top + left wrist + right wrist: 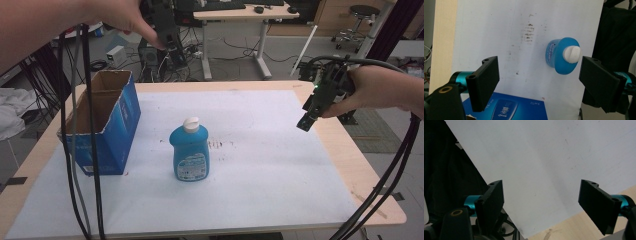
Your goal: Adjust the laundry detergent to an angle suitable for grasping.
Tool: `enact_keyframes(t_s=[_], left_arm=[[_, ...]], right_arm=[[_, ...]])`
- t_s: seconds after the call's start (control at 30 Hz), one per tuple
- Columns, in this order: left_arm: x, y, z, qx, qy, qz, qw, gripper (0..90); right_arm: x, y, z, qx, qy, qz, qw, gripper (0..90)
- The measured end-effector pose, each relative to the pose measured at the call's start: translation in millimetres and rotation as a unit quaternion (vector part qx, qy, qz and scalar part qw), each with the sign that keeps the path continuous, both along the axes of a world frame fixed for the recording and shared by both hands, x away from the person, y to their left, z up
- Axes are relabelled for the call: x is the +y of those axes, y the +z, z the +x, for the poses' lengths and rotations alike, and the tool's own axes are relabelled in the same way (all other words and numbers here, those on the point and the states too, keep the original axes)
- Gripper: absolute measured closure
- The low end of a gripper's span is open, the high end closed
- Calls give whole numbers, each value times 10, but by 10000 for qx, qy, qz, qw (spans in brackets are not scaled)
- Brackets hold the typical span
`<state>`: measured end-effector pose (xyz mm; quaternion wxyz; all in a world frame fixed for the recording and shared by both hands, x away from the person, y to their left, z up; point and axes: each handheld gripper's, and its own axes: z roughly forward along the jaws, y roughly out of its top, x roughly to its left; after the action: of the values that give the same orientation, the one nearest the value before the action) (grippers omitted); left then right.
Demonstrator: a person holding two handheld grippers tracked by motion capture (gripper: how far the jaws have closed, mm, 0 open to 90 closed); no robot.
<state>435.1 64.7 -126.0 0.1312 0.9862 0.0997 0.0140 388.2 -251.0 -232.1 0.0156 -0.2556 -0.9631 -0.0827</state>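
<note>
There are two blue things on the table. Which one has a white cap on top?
The blue bottle standing in the middle of the white sheet has the white cap. The other blue thing, the cardboard box to its left, is open at the top with no cap.

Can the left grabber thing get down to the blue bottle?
Probably yes. The left hand-held gripper hangs open above the blue bottle, which stands alone on the white sheet, beside the cardboard box, nothing between.

Wooden table (345,150), top mostly covered w/ white sheet (270,165), faintly stained near centre. On sheet: blue bottle (189,152), upright, centre; open blue cardboard box (102,127), left, near bottle.
</note>
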Motion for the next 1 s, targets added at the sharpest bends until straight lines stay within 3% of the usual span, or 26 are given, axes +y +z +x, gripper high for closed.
enact_keyframes(t_s=[1.0], left_arm=[[-56,-16,-11,14,-69,24,10000,167]], right_arm=[[-45,34,7,-33,-65,81,9999,200]])
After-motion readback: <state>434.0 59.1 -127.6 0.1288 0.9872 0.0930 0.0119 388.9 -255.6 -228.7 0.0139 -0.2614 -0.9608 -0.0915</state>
